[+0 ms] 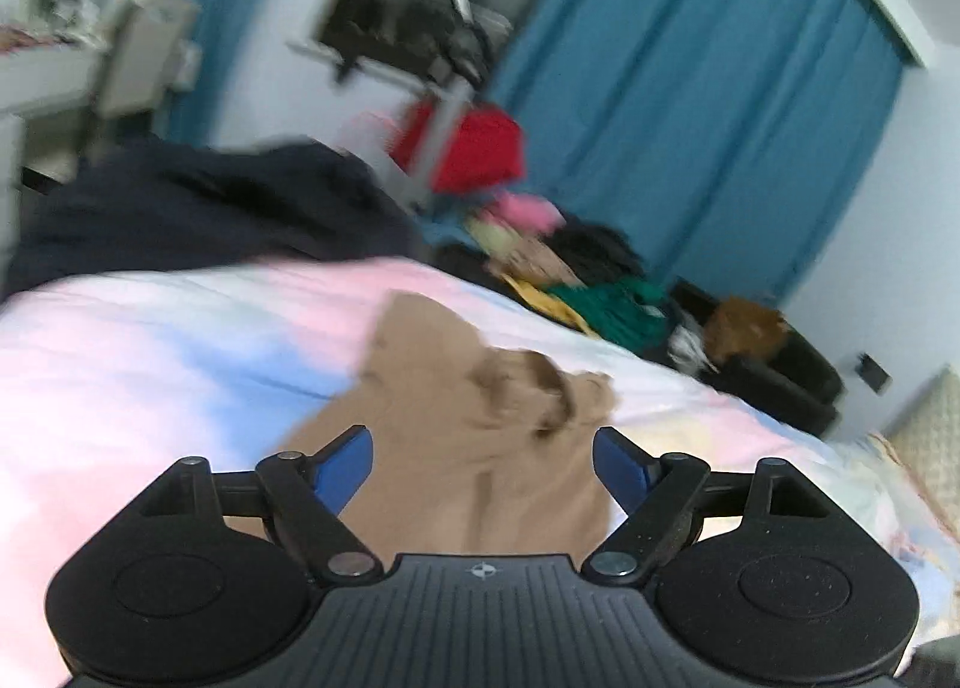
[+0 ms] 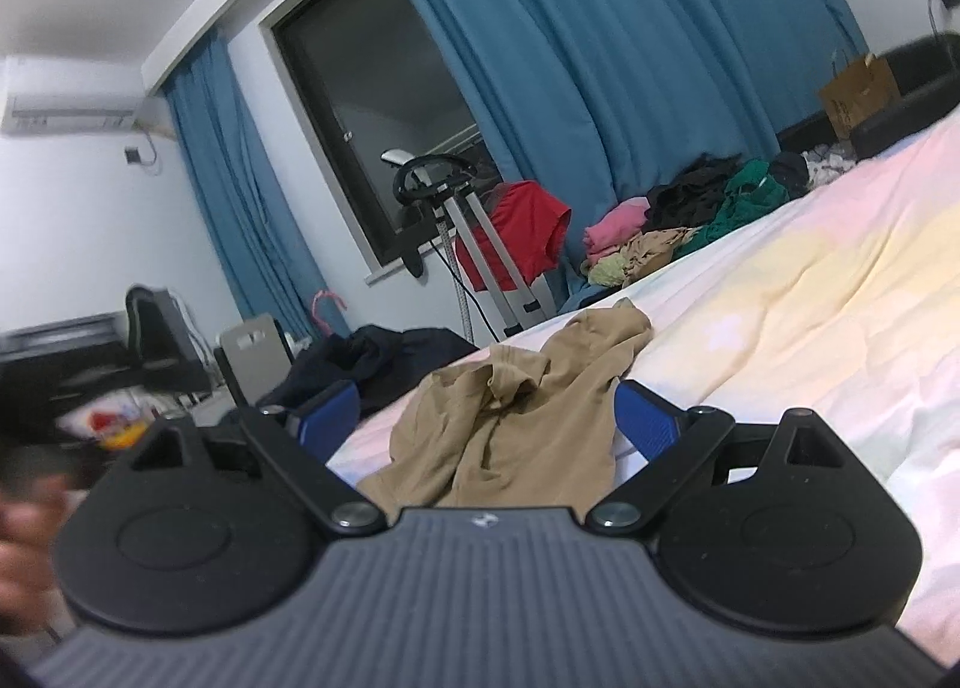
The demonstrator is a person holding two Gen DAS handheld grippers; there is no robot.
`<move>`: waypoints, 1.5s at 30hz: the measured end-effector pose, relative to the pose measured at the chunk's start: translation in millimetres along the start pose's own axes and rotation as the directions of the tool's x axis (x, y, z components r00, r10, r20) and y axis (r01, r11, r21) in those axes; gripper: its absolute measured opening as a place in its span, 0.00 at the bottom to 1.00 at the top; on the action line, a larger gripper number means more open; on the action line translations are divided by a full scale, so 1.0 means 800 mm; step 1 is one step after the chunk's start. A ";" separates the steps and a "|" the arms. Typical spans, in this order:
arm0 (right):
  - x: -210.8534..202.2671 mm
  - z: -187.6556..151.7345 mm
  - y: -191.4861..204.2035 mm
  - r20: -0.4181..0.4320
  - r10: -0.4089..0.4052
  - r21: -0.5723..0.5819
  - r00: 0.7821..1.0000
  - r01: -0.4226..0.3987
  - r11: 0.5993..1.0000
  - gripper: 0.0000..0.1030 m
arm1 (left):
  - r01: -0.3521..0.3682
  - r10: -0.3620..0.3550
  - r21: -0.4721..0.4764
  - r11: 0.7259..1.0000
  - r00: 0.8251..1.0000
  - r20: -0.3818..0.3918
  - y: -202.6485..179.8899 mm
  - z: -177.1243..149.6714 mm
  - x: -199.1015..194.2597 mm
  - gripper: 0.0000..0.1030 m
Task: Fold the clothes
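A crumpled tan garment (image 2: 510, 418) lies on the pastel bedspread (image 2: 810, 328), low in the middle of both views, straight ahead of each claw and stretching away from them. The left gripper (image 1: 483, 469) and the right gripper (image 2: 487, 418) both stand wide, holding nothing, blue pads either side of the cloth's near edge. Neither looks clearly nearer.

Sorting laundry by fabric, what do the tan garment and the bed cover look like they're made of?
Tan garment: thin, matte knit, probably cotton jersey; it slumps in soft, limp folds. Bed cover: smooth woven fabric, possibly cotton, with a pastel print and shallow creases. Neither can be confirmed by sight alone.
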State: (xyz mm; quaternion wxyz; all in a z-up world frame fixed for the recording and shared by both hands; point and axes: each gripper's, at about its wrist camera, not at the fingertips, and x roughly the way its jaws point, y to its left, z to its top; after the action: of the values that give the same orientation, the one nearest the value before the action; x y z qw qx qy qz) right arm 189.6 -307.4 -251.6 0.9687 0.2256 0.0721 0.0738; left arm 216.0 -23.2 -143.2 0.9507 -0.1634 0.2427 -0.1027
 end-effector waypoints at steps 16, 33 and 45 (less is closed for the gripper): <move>-0.062 -0.065 0.164 -0.331 0.056 -0.067 0.942 -0.083 0.994 0.90 | -0.086 0.086 0.266 0.960 0.996 0.012 0.073 -0.036 -0.119 0.83; -0.027 -0.207 0.330 -0.630 0.107 -0.053 0.769 -0.181 0.982 0.57 | -0.115 0.114 -0.003 0.993 0.989 0.098 0.173 0.008 -0.158 0.81; -0.099 -0.145 0.294 -0.548 0.111 -0.124 0.829 -0.212 0.969 0.04 | -0.078 0.075 0.025 0.997 0.994 0.081 0.161 0.002 -0.164 0.81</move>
State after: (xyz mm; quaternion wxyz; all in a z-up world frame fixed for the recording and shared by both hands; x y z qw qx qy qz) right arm 65.9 -63.1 -240.8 0.9162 0.1128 0.3138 0.2223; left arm 118.6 132.6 -132.2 0.9651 -0.1446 0.2092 -0.0630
